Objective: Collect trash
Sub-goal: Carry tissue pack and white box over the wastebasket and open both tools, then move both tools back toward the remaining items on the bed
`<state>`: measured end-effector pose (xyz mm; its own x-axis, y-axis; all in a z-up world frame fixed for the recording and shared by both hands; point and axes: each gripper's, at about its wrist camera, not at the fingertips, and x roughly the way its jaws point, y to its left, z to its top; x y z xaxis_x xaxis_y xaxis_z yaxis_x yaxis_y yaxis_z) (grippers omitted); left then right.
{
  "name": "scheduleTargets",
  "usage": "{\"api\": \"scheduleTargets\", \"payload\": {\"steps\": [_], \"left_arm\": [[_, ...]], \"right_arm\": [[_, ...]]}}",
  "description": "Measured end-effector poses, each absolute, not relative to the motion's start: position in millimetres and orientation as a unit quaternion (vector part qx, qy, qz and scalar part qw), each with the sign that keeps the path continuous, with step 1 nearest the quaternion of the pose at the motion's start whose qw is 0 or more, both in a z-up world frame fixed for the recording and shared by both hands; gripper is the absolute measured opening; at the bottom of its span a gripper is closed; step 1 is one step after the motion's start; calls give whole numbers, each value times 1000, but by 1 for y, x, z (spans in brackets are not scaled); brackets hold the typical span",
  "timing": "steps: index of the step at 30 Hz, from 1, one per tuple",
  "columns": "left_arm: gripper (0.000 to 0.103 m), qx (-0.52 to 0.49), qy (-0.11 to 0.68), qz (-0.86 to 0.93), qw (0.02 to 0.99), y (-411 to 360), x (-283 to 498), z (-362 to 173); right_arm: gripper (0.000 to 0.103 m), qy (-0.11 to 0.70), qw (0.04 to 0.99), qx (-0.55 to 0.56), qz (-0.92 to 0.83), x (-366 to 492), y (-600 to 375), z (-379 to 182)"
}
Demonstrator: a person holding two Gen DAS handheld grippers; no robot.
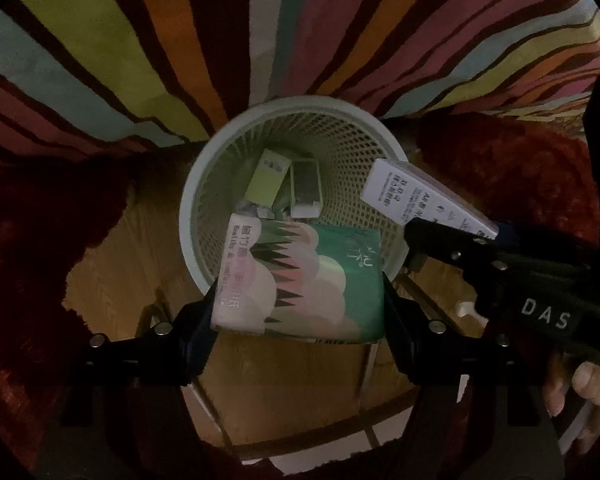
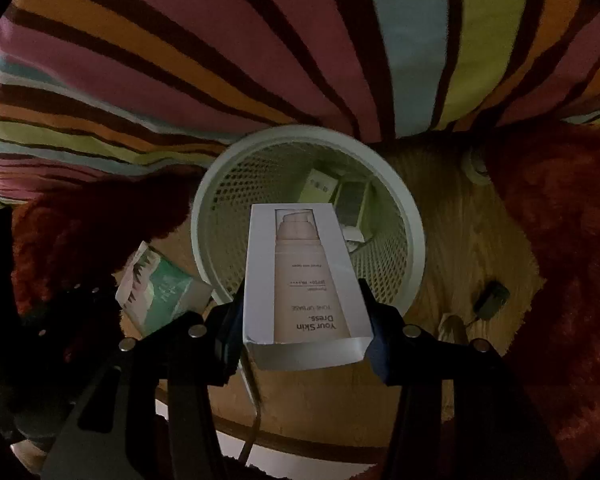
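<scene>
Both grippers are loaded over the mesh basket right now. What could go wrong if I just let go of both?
The tissue pack in the left gripper hangs over the white mesh wastebasket's near rim, so it may catch the rim and drop outside. The white cosmetics box in the right gripper is long and could lodge against the rim. Both released together could collide.

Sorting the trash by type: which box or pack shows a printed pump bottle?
The white box clamped in the right gripper; the left gripper's tissue pack is green.
</scene>
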<state>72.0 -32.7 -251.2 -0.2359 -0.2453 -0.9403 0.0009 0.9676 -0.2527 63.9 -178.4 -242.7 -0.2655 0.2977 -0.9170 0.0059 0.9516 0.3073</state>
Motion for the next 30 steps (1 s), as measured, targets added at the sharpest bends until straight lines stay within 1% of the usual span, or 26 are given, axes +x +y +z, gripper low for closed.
{"api": "scheduleTargets", "payload": {"steps": [5,6,7,9,18,30], "left_arm": [[72,-89,800,-91,587,-31,71,-266],[74,-88,804,-83,582,-29,70,-268],[77,-90,806,-81,580,-28,70,-269],[82,-96,807,-80,577,-27,70,-271],[84,-97,804,-75,582,-25,70,-270],[84,-100,790,-64,602,-20,67,-256]], "right_arm": [[51,798,583,105,113,66,-179,-251],[56,801,579,106,109,66,-180,-255],[70,804,575,108,102,66,-181,-258],[80,803,577,112,97,67,-183,-259],[80,798,585,115,91,66,-184,-258],[80,786,598,126,89,64,-190,-247]]}}
